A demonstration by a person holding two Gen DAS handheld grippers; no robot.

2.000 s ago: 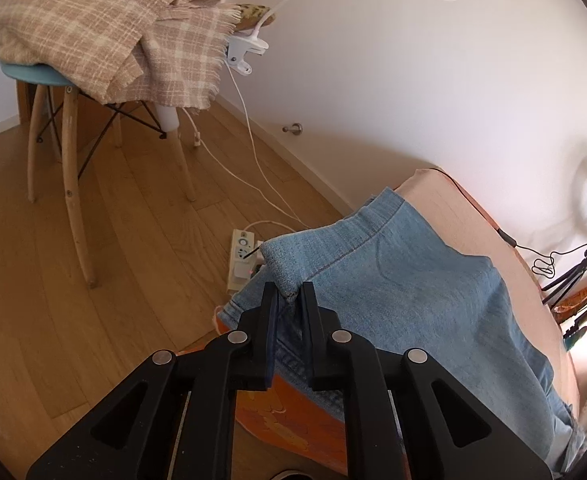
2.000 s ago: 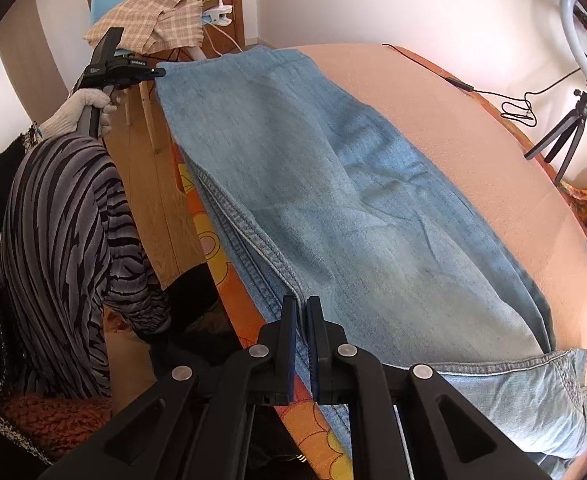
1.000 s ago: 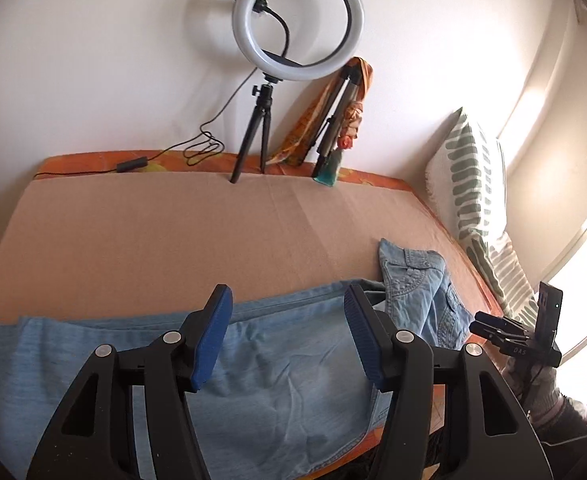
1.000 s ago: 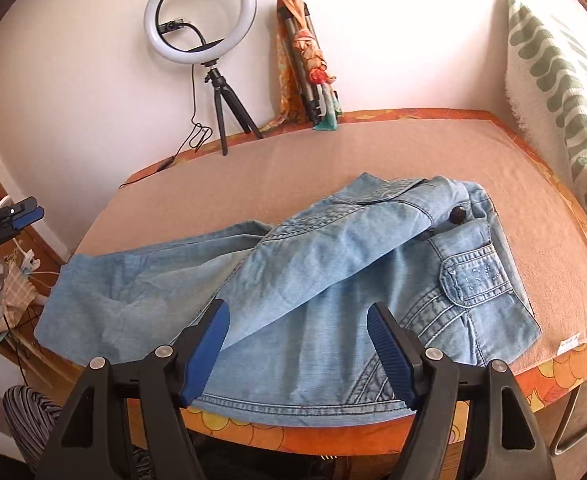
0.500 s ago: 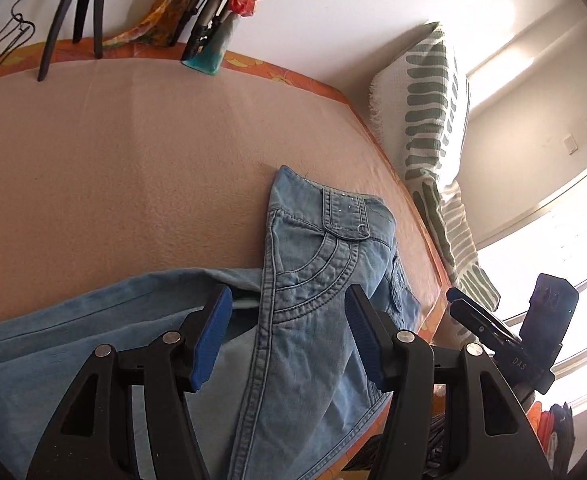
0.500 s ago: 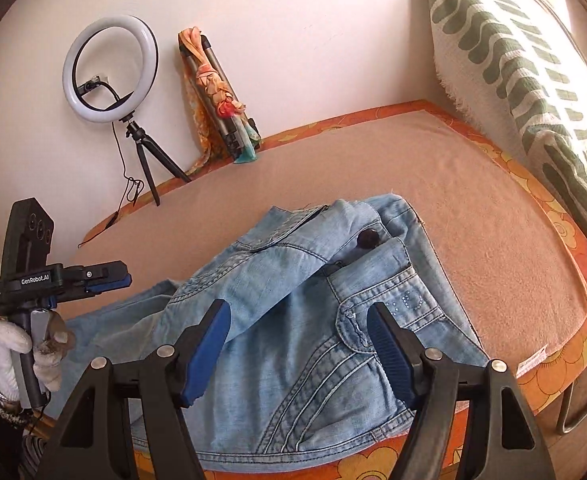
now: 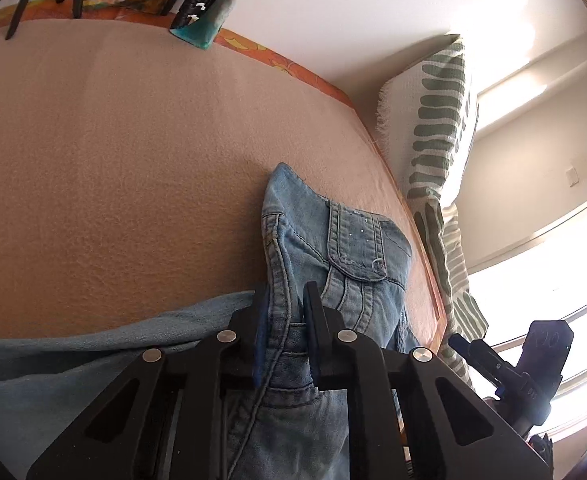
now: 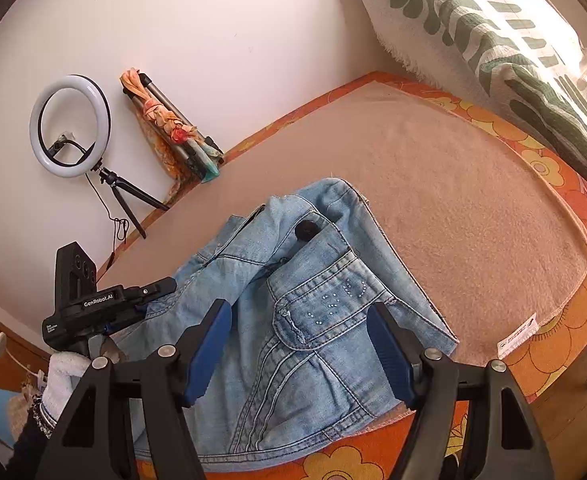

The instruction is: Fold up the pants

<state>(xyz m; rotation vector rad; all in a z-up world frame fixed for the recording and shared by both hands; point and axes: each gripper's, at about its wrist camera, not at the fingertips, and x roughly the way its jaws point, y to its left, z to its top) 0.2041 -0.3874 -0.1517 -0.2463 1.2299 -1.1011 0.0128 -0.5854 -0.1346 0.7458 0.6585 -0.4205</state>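
Light blue jeans [image 7: 357, 248] lie crumpled on a peach blanket [image 7: 113, 160]; the waist end points at the pillow and the legs trail off to the left. My left gripper [image 7: 287, 304] is closing, and a raised seam fold of denim near the hip fills the gap between its pads. In the right wrist view the jeans [image 8: 313, 280] show a back pocket with small studs and a dark button. Just above that pocket my right gripper [image 8: 299, 310] hovers open, with nothing between its fingers. The left gripper [image 8: 109, 308], held by a gloved hand, sits at the jeans' left side.
A green-patterned pillow [image 8: 493, 20] leans along the right end of the bed. A ring light on a tripod [image 8: 69, 126] and a folded tripod wrapped in cloth [image 8: 169, 132] stand against the back wall. The blanket [image 8: 473, 200] ends at an orange flowered mattress edge [image 8: 553, 320].
My left gripper has dropped onto the jeans and its jaws have come together on a denim fold. The right gripper has rolled and drifted closer over the waist end, still open.
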